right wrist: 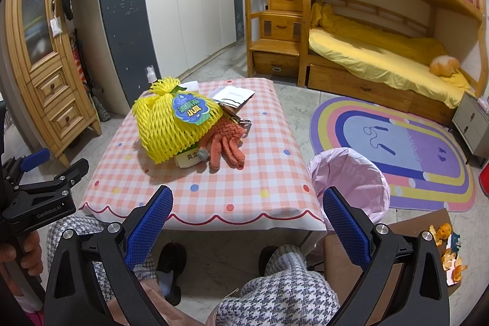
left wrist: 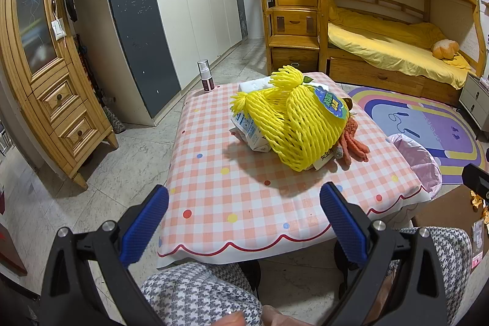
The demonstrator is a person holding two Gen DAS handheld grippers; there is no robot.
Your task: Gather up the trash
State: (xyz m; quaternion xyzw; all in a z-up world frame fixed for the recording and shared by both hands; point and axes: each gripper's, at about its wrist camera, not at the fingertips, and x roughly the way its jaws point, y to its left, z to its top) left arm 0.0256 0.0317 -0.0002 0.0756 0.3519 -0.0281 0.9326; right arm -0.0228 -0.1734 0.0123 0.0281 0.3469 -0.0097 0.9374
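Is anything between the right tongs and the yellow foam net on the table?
Nothing visible. The right tongs are open at the near table edge, and only bare checked tablecloth lies between them and the yellow foam net. The orange glove lies beside the net, to its right, off that line.

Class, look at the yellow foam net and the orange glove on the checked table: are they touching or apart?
Touching. In the right wrist view the yellow foam net lies over the cuff end of the orange glove, with no tablecloth visible between them.
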